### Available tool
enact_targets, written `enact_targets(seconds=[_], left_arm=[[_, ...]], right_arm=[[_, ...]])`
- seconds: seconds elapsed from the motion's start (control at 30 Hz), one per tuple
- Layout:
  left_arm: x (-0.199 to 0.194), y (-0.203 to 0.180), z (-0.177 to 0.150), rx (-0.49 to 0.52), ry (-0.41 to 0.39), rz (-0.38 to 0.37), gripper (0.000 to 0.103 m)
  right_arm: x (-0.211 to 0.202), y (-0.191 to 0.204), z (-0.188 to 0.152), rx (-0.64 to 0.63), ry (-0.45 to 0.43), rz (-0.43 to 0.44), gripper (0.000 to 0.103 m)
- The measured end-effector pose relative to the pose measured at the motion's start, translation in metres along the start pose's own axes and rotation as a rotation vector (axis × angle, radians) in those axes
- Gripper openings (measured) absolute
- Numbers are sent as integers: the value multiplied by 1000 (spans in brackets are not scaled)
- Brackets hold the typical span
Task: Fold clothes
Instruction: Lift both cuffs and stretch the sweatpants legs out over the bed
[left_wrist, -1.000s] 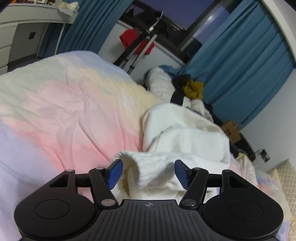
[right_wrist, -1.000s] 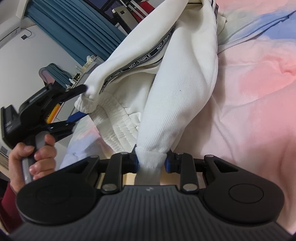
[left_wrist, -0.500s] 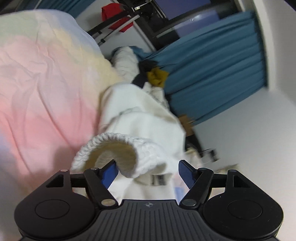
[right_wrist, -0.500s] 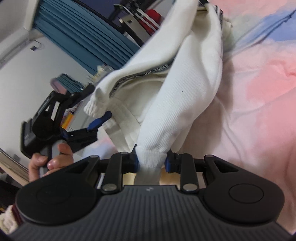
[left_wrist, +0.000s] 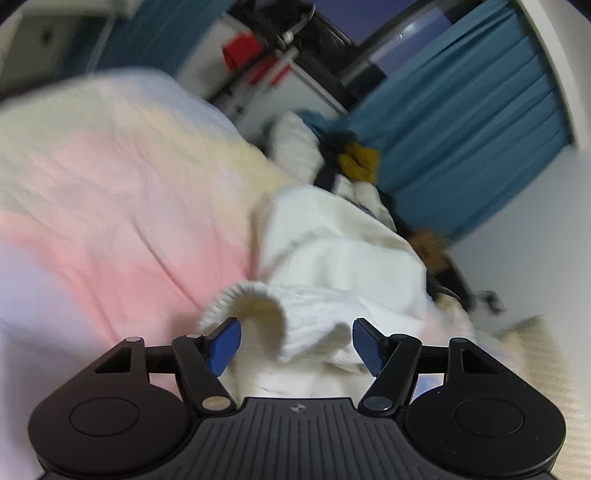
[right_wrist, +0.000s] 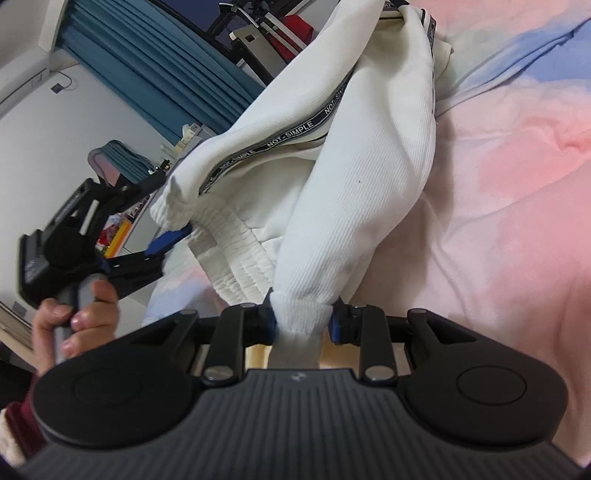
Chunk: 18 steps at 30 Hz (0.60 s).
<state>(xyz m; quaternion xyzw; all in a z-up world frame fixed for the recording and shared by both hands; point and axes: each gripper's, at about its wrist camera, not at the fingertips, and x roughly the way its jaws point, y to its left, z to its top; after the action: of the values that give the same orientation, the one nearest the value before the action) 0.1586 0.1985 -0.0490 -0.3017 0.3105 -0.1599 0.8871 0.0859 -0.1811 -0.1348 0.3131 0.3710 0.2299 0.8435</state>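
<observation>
White ribbed trousers with a black "NOT-SIMPLE" side stripe lie bunched on the pastel bedsheet. My right gripper is shut on a bunched cuff of the trousers and holds it lifted off the bed. My left gripper is open, its blue pads either side of the elastic waistband without clamping it. In the right wrist view the left gripper sits at the waistband's edge, held by a hand.
A pile of other clothes lies at the far end of the bed. Blue curtains and a dark window stand behind. A metal stand with a red item is beyond the bed. A cream cushion lies at right.
My left gripper stays open and has shifted and tilted around the waistband; its view is blurred by motion. My right gripper keeps its hold on the cuff with little movement.
</observation>
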Motion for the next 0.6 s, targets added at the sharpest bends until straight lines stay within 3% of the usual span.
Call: enact_targets(seconds=[0.17, 0.23, 0.27, 0.3, 0.4, 0.5, 0.6], left_arm=[[9, -9, 3, 44, 20, -59, 68], [22, -9, 3, 51, 32, -43, 63], [28, -9, 3, 60, 32, -24, 56], [34, -10, 3, 68, 32, -6, 42], [36, -14, 17, 45, -7, -1, 21], [25, -15, 39, -9, -60, -21, 15], [6, -18, 79, -27, -137, -20, 13]], right_arm=[[2, 1, -2, -12, -1, -9, 29], [2, 2, -2, -18, -6, -4, 29], [2, 1, -1, -16, -9, 0, 29], [2, 0, -1, -14, -12, 4, 29], [3, 1, -4, -38, -34, -7, 29], [3, 10, -12, -65, -79, -10, 29], [7, 28, -19, -40, -109, 50, 29]])
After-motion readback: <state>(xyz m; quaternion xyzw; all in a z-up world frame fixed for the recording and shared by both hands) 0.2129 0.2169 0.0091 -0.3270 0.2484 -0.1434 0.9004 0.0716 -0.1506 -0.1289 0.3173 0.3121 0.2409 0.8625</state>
